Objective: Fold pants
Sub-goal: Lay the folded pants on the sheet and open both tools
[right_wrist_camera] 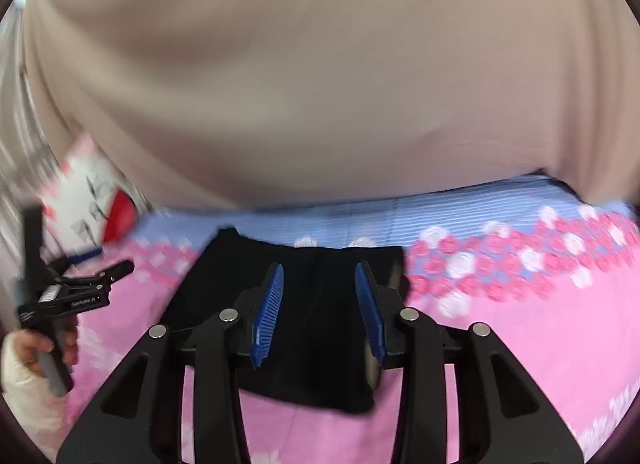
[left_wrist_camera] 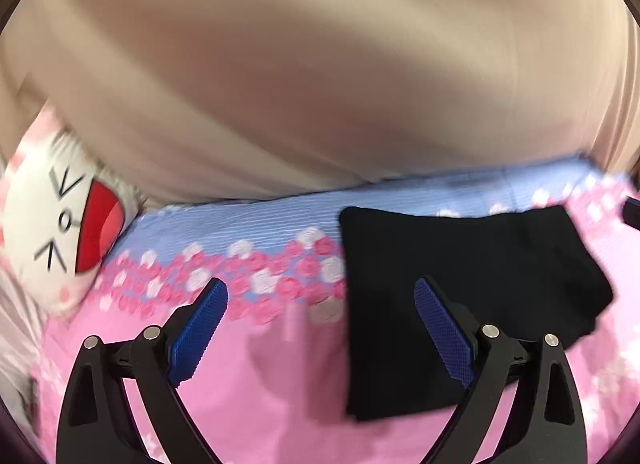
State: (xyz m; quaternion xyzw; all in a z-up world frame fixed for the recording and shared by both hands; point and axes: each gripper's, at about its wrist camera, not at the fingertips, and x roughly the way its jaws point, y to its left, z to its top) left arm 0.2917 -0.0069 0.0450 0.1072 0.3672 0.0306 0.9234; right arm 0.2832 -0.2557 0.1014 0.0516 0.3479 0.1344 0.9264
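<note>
The black pants (left_wrist_camera: 460, 296) lie folded into a compact rectangle on the pink and blue flowered bedsheet (left_wrist_camera: 248, 404). My left gripper (left_wrist_camera: 320, 288) is open wide; its right finger hangs over the left part of the pants and its left finger over bare sheet. Nothing is between its pads. In the right wrist view my right gripper (right_wrist_camera: 319, 270) hovers over the middle of the pants (right_wrist_camera: 316, 324), jaws partly apart, the blue pads (right_wrist_camera: 266, 304) clear of the cloth. The left gripper (right_wrist_camera: 106, 262) shows at the left edge, held by a hand (right_wrist_camera: 24, 348).
A white cushion with a cartoon cat face (left_wrist_camera: 60, 232) leans at the left end of the bed. A beige curtain (left_wrist_camera: 320, 63) hangs close behind the far edge of the bed. Bare pink sheet (right_wrist_camera: 540, 344) spreads to the right of the pants.
</note>
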